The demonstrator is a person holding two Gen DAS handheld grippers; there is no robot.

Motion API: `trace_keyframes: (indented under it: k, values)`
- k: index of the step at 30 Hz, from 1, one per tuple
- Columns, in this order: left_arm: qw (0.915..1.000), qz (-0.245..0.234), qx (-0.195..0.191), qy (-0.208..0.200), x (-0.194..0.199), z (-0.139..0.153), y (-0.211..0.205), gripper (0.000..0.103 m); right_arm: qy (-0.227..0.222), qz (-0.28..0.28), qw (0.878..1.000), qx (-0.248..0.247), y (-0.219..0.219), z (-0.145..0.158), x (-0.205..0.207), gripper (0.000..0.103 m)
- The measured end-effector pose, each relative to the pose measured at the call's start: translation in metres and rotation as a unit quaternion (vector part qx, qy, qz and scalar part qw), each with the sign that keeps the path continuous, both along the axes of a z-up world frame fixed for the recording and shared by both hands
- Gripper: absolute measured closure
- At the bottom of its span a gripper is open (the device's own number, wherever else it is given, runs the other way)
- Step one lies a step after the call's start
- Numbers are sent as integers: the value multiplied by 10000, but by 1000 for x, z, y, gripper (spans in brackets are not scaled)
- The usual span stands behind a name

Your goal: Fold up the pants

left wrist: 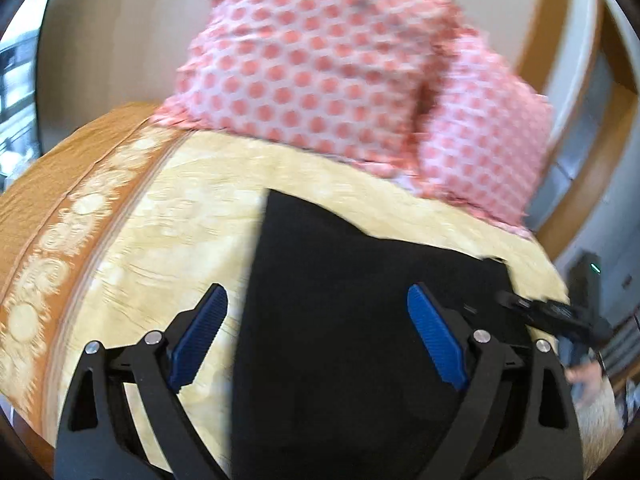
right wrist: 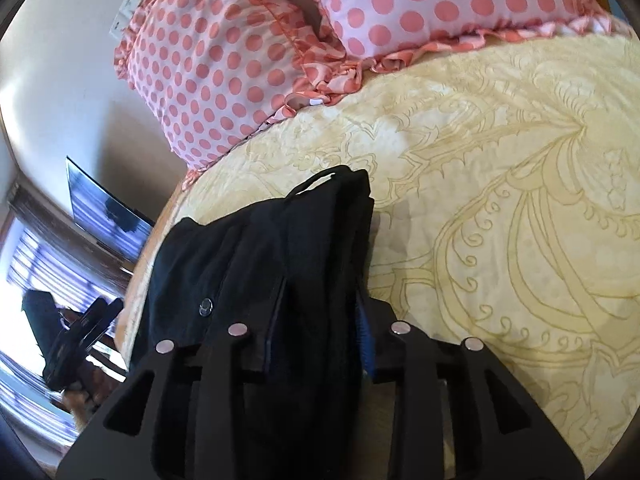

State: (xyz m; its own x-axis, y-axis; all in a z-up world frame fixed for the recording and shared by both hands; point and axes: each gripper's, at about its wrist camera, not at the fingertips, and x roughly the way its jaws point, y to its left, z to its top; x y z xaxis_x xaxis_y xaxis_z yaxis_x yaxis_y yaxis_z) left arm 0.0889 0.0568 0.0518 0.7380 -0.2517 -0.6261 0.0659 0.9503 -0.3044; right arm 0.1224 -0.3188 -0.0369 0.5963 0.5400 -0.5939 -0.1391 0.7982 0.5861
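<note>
Left gripper (left wrist: 318,312) jaws spread wide over black pants (left wrist: 360,340) on the bed (left wrist: 192,208). Right gripper (right wrist: 320,320) jaws clamped on bunched pants (right wrist: 280,260); polka-dot pillows (right wrist: 248,48) at 12 o'clock.

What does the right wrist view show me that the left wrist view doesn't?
Only the right wrist view shows the right gripper shut on the black pants, a metal button, and a dark screen on the wall. Only the left wrist view shows the left gripper open above the pants, and the bedspread's orange border. Both show the pants on the yellow bedspread below the polka-dot pillows.
</note>
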Motion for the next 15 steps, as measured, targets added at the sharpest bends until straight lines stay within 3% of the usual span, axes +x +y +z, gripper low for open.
trace_keyframes:
  k: [3,6,8,9,10,12,15]
  values:
    - [9986,62,-124,503,31,-14,15,20,30,45,9999,144,-3,-2,2,68]
    - [9922,-111,-586,1091,55,-33,21,30,19,98,9998,163,-3,-1,3,67]
    - [9883,-235,-807,1274,63,-42,21,38,10,131,9998,128,-2,0,3,68]
    - [9879,-233,-813,1297,66,-44,20,47,-18,145,9999,82,-2,0,3,72]
    - [9890,-238,-774,1238,65,-45,19,69,-68,168,9998,14,0,1,2,75]
    - [9889,-306,-740,1250,64,-45,16,88,-212,258,9993,-160,5,5,-1,85]
    - [9922,-431,-433,1090,59,-38,9,92,-248,287,9990,-256,9,13,-2,88]
